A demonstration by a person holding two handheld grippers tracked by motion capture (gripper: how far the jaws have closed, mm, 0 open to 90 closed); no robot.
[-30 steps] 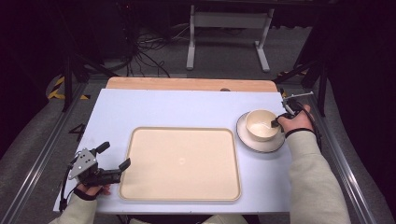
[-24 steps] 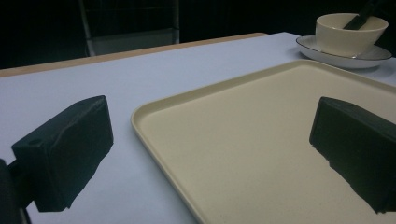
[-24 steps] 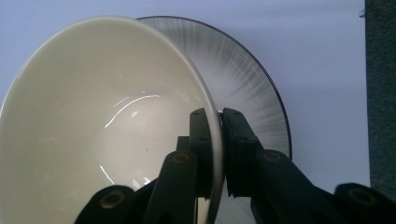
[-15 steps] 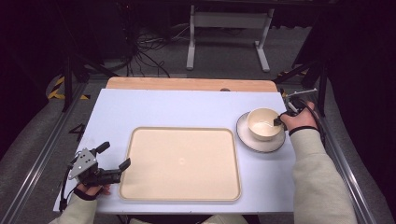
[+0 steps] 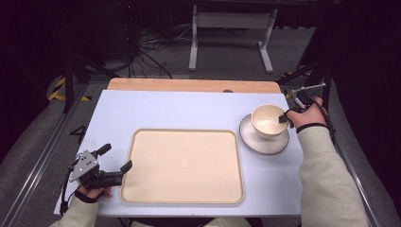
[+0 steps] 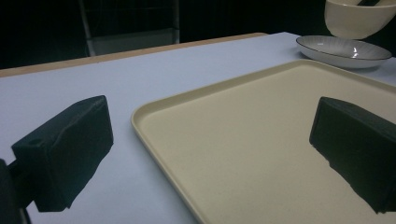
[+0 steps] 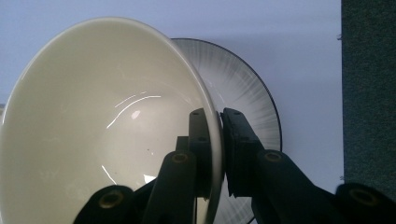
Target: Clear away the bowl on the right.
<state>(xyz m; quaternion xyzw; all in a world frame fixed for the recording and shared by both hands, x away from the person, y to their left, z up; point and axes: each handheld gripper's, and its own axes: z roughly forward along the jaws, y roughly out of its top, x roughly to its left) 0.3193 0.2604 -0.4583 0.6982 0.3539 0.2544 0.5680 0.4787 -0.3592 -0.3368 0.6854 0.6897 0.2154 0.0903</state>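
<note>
Now | bowl (image 7: 102, 126) clamped at rim by right claw (image 7: 218, 154) above saucer (image 5: 276, 142) | glazed, slippery, breakable | left claw (image 6: 210, 154) apart

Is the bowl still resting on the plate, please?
No: in the left gripper view the bowl hangs clear above the plate, and the right claw pinches its rim.

White tabletop with a tray and a saucer

The table (image 5: 179, 111) (a wooden strip along its far edge) carries a beige tray (image 5: 183, 165) near the front and, just right of it, a dark-rimmed saucer (image 5: 257, 142).
</note>
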